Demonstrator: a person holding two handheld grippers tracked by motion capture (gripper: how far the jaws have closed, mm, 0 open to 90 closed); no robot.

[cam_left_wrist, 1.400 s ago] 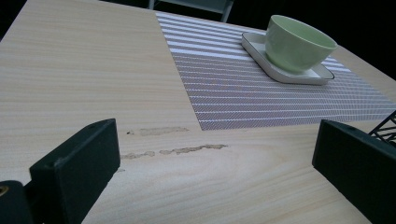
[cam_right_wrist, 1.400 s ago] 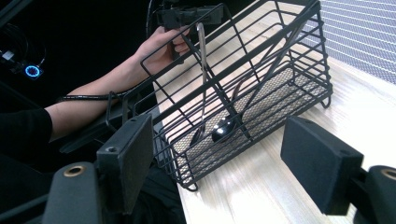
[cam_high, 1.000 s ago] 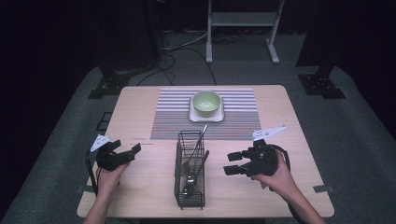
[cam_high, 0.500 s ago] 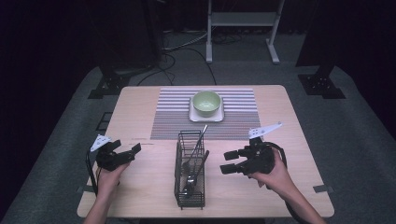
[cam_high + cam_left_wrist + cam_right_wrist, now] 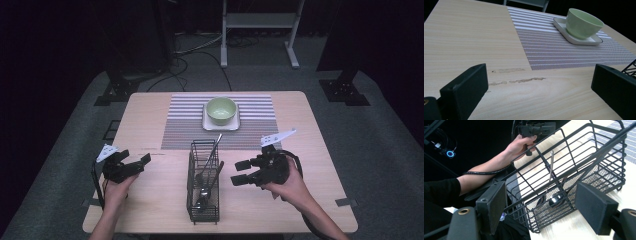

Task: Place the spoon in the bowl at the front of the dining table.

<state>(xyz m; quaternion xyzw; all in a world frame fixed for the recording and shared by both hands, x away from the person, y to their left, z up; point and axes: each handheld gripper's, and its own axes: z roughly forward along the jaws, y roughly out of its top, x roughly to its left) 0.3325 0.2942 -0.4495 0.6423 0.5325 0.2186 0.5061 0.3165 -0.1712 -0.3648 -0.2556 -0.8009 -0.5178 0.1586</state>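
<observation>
A black wire cutlery basket stands on the wooden table near its front middle, with several pieces of cutlery leaning inside. My right gripper hangs open just right of the basket, jaws pointing at it; in the right gripper view the basket lies close ahead, a spoon bowl on its mesh floor. My left gripper is open at the front left, low over bare wood. A green bowl sits on a white square saucer on the striped placemat.
The bowl and placemat lie ahead of the left gripper, with scuff marks on the wood between. Dark floor surrounds the table, with a white stand and black stand feet beyond it.
My right gripper has moved left and slightly down, closer to the basket. The left gripper has stayed in place.
</observation>
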